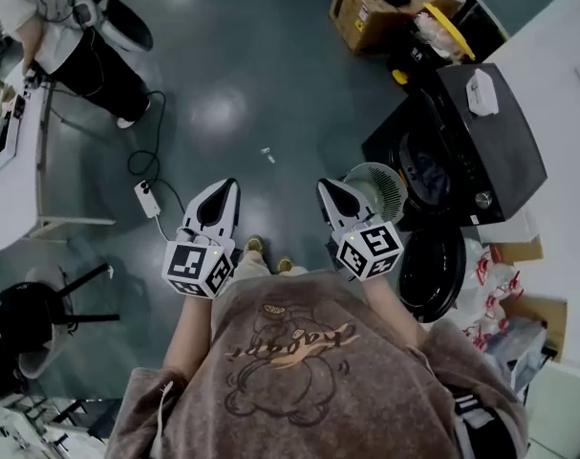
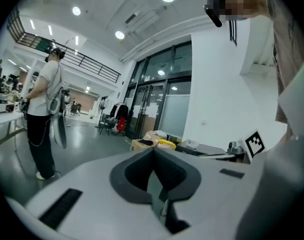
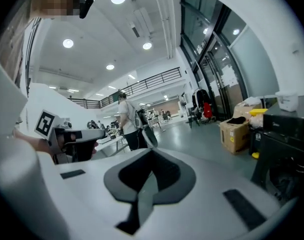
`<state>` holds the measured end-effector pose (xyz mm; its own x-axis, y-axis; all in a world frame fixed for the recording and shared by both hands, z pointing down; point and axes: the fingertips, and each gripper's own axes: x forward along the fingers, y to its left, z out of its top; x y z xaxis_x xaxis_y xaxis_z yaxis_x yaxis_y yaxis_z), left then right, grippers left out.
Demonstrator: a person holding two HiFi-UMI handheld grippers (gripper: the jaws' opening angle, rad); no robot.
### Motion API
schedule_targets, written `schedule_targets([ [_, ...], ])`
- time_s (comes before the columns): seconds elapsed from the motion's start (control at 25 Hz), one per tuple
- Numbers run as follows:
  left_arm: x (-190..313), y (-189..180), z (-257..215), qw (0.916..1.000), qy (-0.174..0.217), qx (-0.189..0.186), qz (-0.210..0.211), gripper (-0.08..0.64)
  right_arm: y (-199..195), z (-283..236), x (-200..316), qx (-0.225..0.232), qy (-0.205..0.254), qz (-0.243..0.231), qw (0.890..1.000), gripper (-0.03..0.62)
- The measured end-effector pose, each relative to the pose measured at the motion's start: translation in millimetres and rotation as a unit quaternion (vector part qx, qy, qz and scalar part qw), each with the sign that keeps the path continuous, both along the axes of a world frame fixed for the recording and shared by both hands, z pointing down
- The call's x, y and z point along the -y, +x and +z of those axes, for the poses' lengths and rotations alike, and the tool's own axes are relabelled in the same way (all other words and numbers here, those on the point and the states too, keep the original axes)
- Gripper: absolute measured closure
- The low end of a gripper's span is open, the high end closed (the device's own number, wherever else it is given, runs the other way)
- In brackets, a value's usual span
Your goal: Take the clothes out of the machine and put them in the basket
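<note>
Two tongs counted, left gripper [image 1: 230, 191] and right gripper [image 1: 326, 191], each with jaws pressed together and nothing between them. One machine [image 1: 495, 137] at right with door [image 1: 433, 273] hanging open, one basket [image 1: 385, 182] on the floor just beside its opening, partly covered by the right gripper. Drum [image 1: 425, 172] too dark to make out or count clothes; one bystander [image 1: 70, 36] at upper left, cut off by the edge.

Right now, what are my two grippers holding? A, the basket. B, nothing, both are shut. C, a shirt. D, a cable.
B: the left gripper and the right gripper each show their jaws together with nothing between them.
</note>
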<state>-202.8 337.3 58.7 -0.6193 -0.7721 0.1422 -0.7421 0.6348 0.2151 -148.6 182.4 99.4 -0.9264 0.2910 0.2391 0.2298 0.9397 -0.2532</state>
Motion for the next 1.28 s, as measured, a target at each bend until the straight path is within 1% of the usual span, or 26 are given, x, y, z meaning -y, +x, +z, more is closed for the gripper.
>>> schedule_targets([
  [0.12,24.3,-18.0,-1.5,0.9985,0.001,-0.002,0.054,0.554,-3.3,-1.1,19.9,-0.001,0.001,0.053,0.999,0.595],
  [0.24,58.9,-28.8,-1.9,0.9923,0.001,-0.004,0.124,0.554,4.7,-1.8,46.6,-0.003,-0.001,0.125,0.992,0.595],
  [0.36,95.6,-32.5,-3.3,0.9814,0.004,-0.003,0.192,0.554,18.2,-0.8,70.9,-0.007,0.002,0.191,0.982,0.595],
  [0.52,140.7,-23.4,-1.7,0.9641,0.008,-0.004,0.265,0.554,42.7,-1.0,95.7,-0.010,0.006,0.257,0.966,0.595],
  [0.6,164.1,-13.2,-0.8,0.9523,0.012,-0.007,0.305,0.554,59.3,-2.4,106.7,-0.012,0.010,0.292,0.956,0.595],
  [0.68,187.6,-0.3,-0.3,0.9366,0.015,-0.008,0.350,0.554,79.3,-4.2,116.1,-0.011,0.014,0.333,0.943,0.595],
  [0.76,212.8,15.9,0.2,0.9166,0.019,-0.006,0.399,0.554,104.3,-5.2,124.9,-0.009,0.018,0.381,0.924,0.595],
  [0.88,245.0,43.9,2.0,0.8864,0.018,-0.008,0.463,0.554,148.4,-5.7,135.0,-0.007,0.019,0.450,0.893,0.595],
  [0.92,252.9,53.0,2.5,0.8777,0.015,-0.008,0.479,0.554,162.0,-6.1,136.9,-0.007,0.018,0.467,0.884,0.595],
  [1.0,266.6,70.5,2.7,0.8630,0.012,-0.008,0.505,0.554,185.0,-7.4,140.0,-0.007,0.019,0.492,0.871,0.595],
  [1.08,277.8,84.4,3.6,0.8538,0.011,-0.011,0.520,0.554,201.5,-9.0,142.9,-0.008,0.021,0.509,0.861,0.595],
  [1.2,289.7,96.8,5.5,0.8461,0.010,-0.017,0.533,0.554,216.4,-9.6,144.9,-0.004,0.016,0.529,0.848,0.595],
  [1.28,297.5,104.7,5.8,0.8418,0.009,-0.017,0.539,0.554,223.5,-7.2,145.9,-0.005,0.013,0.536,0.844,0.595],
])
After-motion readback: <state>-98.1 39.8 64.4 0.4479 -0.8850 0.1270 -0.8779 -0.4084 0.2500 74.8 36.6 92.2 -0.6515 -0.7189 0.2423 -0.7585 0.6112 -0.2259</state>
